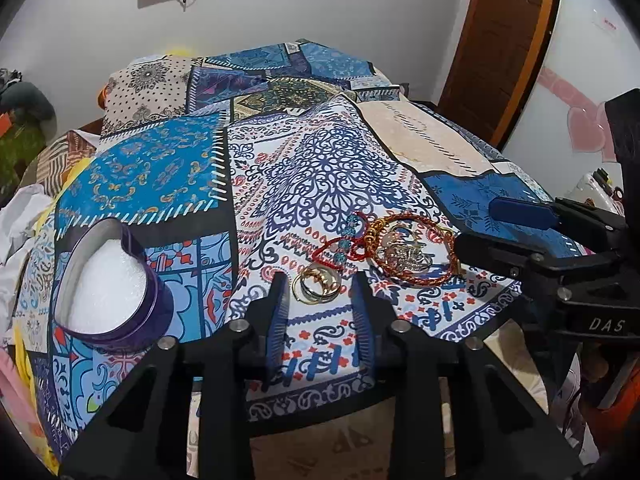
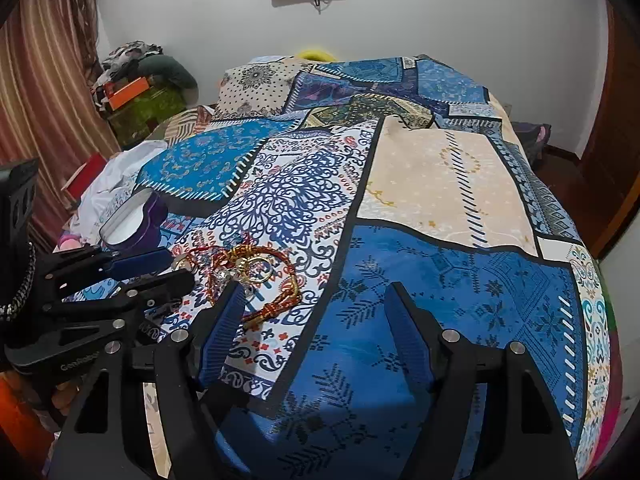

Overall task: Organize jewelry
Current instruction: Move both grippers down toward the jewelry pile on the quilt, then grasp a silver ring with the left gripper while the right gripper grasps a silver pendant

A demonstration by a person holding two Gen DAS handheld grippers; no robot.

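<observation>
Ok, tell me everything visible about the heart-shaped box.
The heart-shaped box is a purple tin with a silvery inner wall and no lid on it. A white foam-like pad fills its inside; no jewelry lies in it. It rests on the patchwork bedspread, left of the jewelry pile, apart from both grippers.

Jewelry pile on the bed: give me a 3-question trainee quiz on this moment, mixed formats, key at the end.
1. True or false: the gold rings lie just ahead of the gap between the fingers of the left gripper.
2. Multiple choice: the heart-shaped purple box is A) lidded, B) open with a white lining, C) full of jewelry.
3. Fill in: the red-and-gold corded bracelet lies on the patterned ____.

Key: 1 true. 2 B. 3 bedspread. Both the left gripper and the right gripper are open and hold nothing.
</observation>
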